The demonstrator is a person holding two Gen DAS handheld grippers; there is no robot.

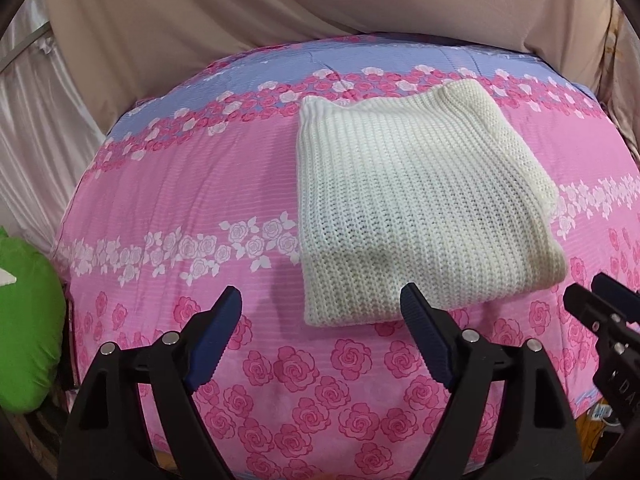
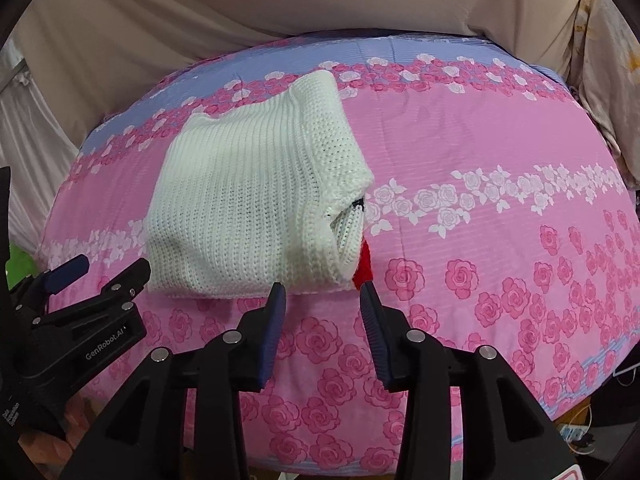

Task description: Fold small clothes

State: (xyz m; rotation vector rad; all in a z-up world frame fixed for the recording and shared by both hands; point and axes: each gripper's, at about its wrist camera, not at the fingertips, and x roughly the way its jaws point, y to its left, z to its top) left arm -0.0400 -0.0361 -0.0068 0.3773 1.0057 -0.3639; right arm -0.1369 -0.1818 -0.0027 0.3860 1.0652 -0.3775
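Lay folded on the floral bedspread (image 1: 168,184): a cream knit sweater (image 1: 404,200), a compact rectangle with its long axis running away from both cameras, ribs lined the same way. Sat just ahead of both sets of jaws, its near hem close to the tips and apparently untouched by either. Lay ahead and to the right of the left gripper (image 1: 320,312), whose right fingertip overlapped the near hem in that view; ahead and slightly left of the right gripper (image 2: 322,300), which pointed at the sweater's near right corner. Judged the right hand the nearer to that corner, where 1 loose flap and a scrap of red fabric (image 2: 363,268) showed from under the fold; hard to say whether the red belonged to the same garment.

Both sets of jaws stood apart and held nothing, the left wider than the right.

Spread under everything, the pink and lilac rose-printed cover, soft and faintly creased. Hung behind the bed, a beige curtain (image 1: 224,8). Rested at the left edge, a green cushion (image 1: 24,328).
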